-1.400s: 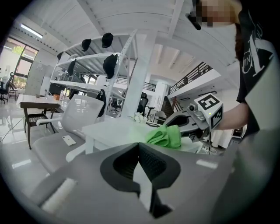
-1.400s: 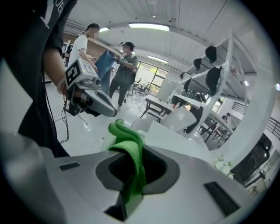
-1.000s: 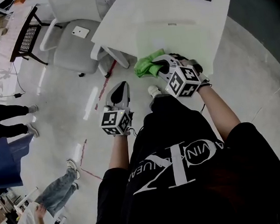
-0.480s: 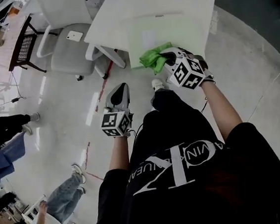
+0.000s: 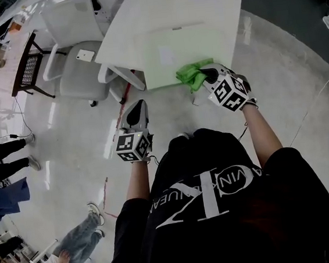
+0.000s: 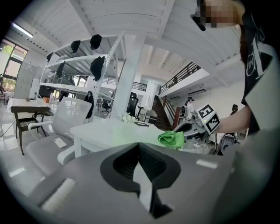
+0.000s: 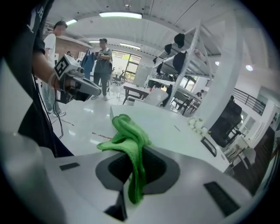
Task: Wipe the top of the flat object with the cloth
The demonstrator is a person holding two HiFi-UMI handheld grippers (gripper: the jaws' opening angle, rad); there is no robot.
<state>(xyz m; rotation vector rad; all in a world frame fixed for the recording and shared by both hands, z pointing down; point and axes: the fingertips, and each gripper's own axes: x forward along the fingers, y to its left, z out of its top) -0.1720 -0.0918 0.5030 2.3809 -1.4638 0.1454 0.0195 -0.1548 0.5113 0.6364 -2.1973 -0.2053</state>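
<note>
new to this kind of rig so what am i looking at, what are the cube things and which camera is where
No robot: a person holds a claw tool in each hand; the marked cubes are part of those tools. One picture comes from a camera on the person's head, looking down. The other two come from cameras riding on each claw, looking along its jaws. The right claw grips a green cloth at the near edge of a pale green mat on a white table. The left claw is shut, empty, held off the table over the floor.
</note>
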